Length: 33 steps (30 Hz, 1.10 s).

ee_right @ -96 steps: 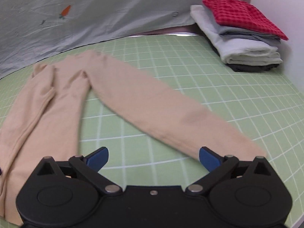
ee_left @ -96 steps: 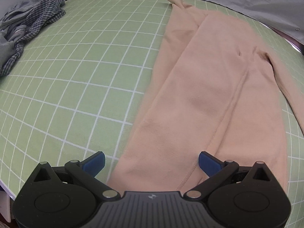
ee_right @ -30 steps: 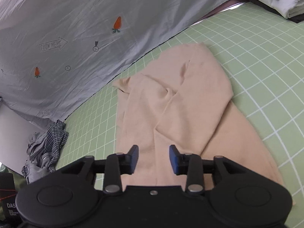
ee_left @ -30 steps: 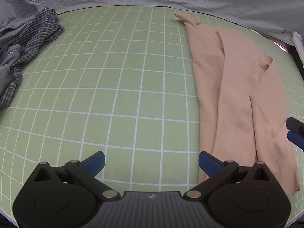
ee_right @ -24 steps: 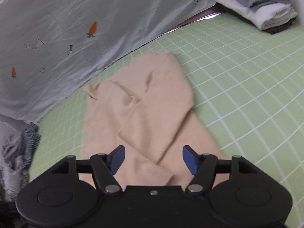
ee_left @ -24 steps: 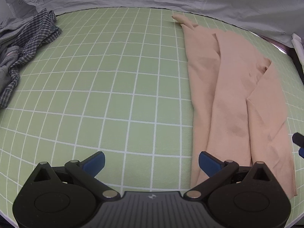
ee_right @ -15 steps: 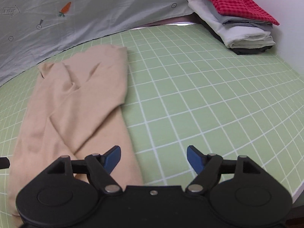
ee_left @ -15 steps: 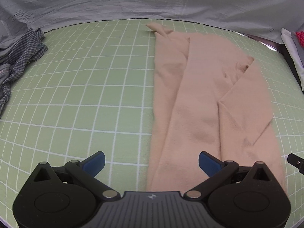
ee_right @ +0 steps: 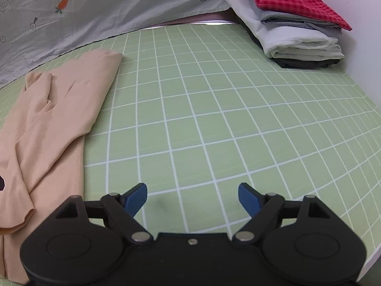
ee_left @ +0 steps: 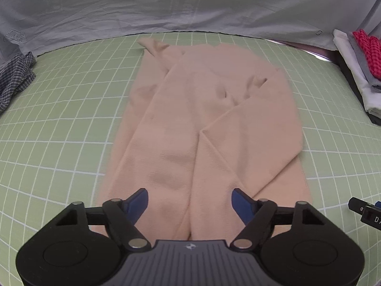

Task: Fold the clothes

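Peach garment (ee_left: 209,124) lies ahead of the wide-open, empty left claw (ee_left: 190,205) — left of the gaping, empty right claw (ee_right: 192,197).

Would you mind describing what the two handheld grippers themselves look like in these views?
Both look alike: the left gripper and right gripper have matte black bodies with two round housings, angled black linkage arms with silver pivot pins, and blue fingertip pads. The left body has ribbed grey grooves and a small logo; the right shows a central screw. No cables or sleeves are visible.
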{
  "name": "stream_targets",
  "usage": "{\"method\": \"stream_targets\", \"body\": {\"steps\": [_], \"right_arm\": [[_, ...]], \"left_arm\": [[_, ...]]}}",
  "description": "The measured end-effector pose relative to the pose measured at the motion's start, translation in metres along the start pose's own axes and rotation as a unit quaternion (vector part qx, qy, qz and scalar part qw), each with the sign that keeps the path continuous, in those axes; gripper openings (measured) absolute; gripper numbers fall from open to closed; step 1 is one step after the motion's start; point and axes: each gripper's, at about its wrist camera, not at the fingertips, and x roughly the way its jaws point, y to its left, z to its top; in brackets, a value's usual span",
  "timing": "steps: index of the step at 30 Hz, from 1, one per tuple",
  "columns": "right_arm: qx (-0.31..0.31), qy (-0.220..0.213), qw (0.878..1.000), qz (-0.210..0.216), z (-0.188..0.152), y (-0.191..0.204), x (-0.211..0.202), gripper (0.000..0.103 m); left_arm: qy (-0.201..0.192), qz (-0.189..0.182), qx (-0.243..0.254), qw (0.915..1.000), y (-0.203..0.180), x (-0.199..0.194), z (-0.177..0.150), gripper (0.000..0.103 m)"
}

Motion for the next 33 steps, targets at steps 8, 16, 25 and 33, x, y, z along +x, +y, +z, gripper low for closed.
{"method": "stream_targets", "body": {"steps": [8, 16, 25, 33], "right_arm": [[0.004, 0.005, 1.000, 0.005, 0.004, -0.022, 0.011, 0.084], [0.000, 0.011, 1.000, 0.010, 0.001, -0.018, 0.013, 0.084], [0.008, 0.011, 1.000, 0.001, -0.008, 0.009, 0.002, 0.084], [0.021, 0.000, 0.999, 0.033, -0.016, 0.069, -0.011, 0.084]], "left_arm": [[0.027, -0.038, 0.026, 0.9986, -0.023, 0.015, -0.005, 0.051], [0.023, -0.050, 0.024, 0.9982, -0.014, 0.016, -0.003, 0.012], [-0.033, -0.104, 0.033, 0.9934, 0.018, -0.023, 0.018, 0.009], [-0.080, -0.095, -0.002, 0.9922, 0.102, -0.034, 0.044, 0.009]]}}
